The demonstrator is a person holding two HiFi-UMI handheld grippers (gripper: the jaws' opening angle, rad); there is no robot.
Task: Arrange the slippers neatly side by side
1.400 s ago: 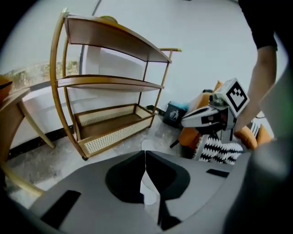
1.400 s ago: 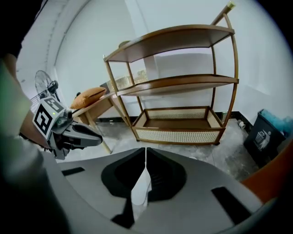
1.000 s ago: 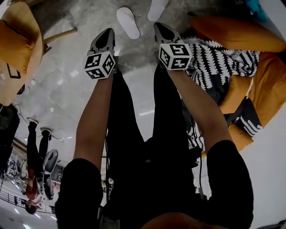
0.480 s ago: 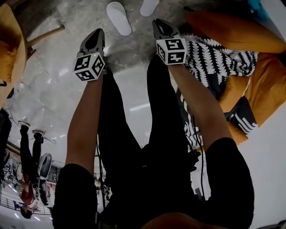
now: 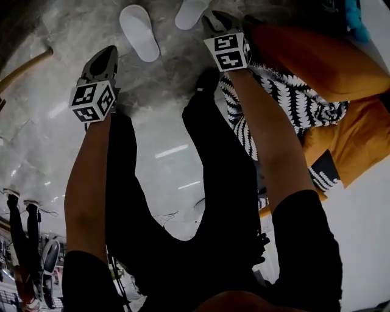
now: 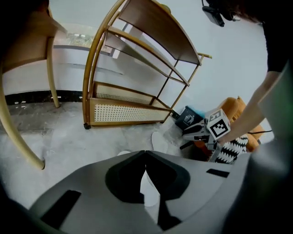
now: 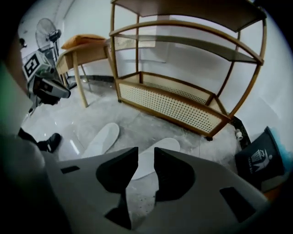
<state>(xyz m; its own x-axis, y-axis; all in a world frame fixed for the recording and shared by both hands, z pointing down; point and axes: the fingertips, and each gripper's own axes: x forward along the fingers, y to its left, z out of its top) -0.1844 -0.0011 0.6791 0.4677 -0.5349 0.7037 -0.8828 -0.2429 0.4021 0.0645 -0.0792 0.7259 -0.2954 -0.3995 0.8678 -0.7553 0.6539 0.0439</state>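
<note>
Left gripper (image 5: 108, 53) and right gripper (image 5: 214, 18) have spread apart near smooth oval slippers (image 5: 139, 31).

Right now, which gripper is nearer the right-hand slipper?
Right. The right gripper is just beside the right-hand slipper, at its right edge; the left gripper is farther off to the left, past the other slipper.
</note>
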